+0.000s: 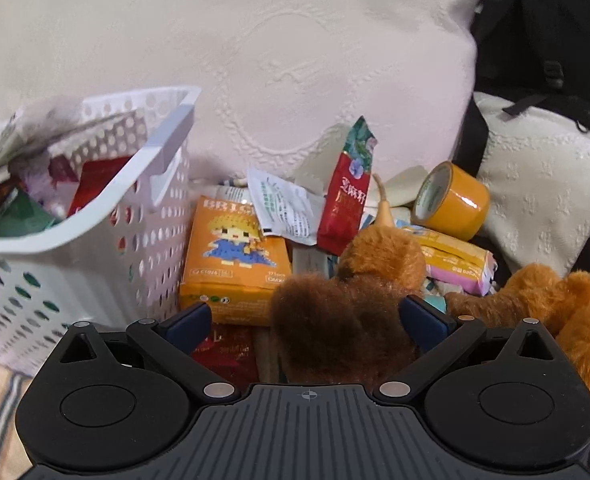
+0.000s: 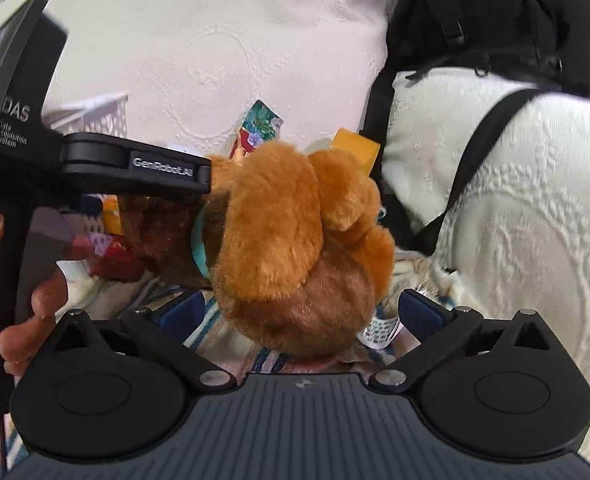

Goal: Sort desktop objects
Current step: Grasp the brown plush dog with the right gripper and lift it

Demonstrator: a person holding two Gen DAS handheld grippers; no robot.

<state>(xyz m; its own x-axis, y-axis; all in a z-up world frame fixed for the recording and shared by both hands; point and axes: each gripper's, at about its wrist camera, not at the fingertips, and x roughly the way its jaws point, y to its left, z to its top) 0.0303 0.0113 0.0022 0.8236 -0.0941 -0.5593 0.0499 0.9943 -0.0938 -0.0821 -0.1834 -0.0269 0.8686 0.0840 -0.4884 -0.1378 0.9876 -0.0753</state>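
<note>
A brown plush toy (image 1: 335, 320) lies on the pile in front of me, its other end (image 1: 555, 304) stretching to the right. My left gripper (image 1: 307, 320) is open around one furry end; the left pad stands clear of the fur. In the right wrist view the plush toy (image 2: 295, 240), with a teal collar, fills the middle. My right gripper (image 2: 301, 312) is wide open around its lower end, with neither pad pressing on it. One of the left gripper's fingers (image 2: 135, 164) reaches in from the left to the toy's top.
A white perforated basket (image 1: 167, 136) holding packets stands at the left. Behind the toy lie an orange brick box (image 1: 235, 264), a white sachet (image 1: 283, 208), a red sachet (image 1: 347, 200), an orange tape roll (image 1: 455, 204) and a tissue pack (image 1: 459, 264). A black backpack (image 2: 495, 20) leans at the right. A hand (image 2: 35, 300) grips the left tool.
</note>
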